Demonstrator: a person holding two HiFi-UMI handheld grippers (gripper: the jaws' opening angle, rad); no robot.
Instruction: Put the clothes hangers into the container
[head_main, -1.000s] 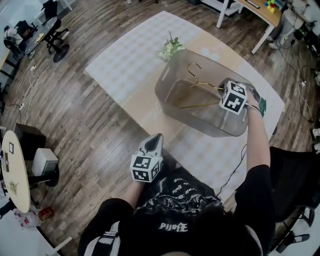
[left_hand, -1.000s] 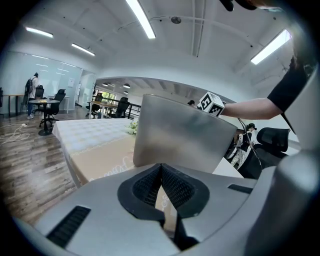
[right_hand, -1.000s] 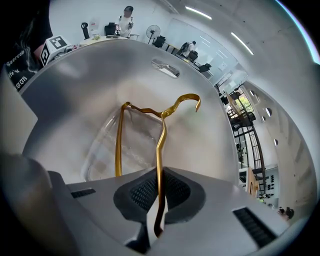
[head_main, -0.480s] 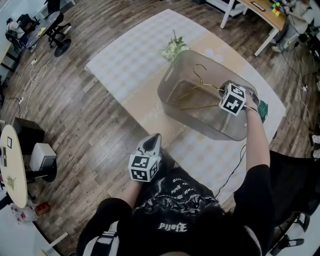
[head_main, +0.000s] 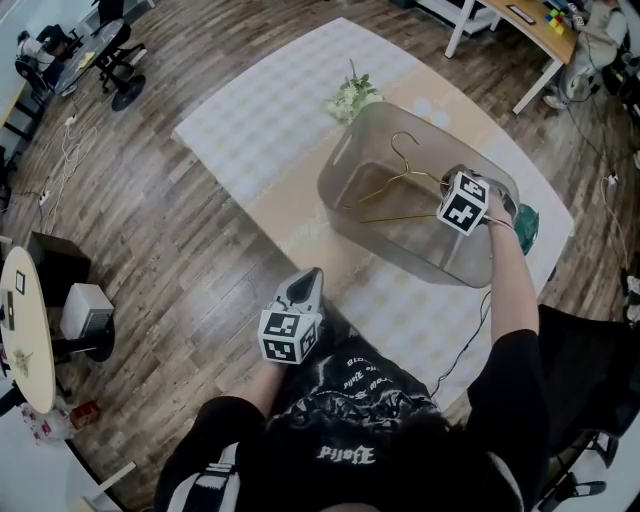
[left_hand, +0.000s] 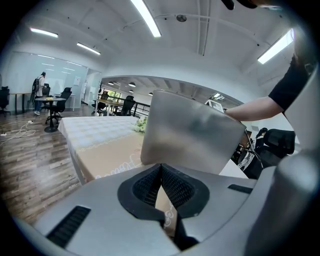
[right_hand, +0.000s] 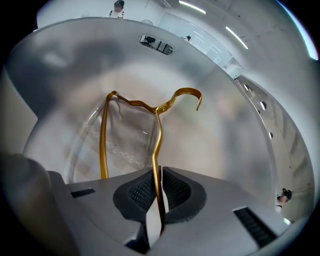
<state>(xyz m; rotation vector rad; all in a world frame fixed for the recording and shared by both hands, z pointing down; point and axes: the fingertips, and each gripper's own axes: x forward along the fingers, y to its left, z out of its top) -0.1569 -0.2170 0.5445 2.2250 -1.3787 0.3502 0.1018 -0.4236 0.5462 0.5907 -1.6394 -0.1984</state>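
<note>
Lowered into the container (right_hand: 60, 65), right gripper (right_hand: 159, 192) clamps the gold hanger (right_hand: 158, 130); left gripper (left_hand: 161, 187) closed, empty.

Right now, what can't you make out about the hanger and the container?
- Head view: the tips of the right tongs, hidden behind their marker cube.
- Right gripper view: the lower part of the hanger, cut off by the tongs' body.
- Left gripper view: the inside of the container, screened by its frosted wall.

Head view first: the right gripper (right_hand: 159, 172) has its jaw tips lost behind its own cube. The hanger (right_hand: 158, 140) runs under the gripper body (lower corner unseen). A green object (head_main: 526, 225) beside the container (head_main: 340, 170) is half covered and unidentifiable.
</note>
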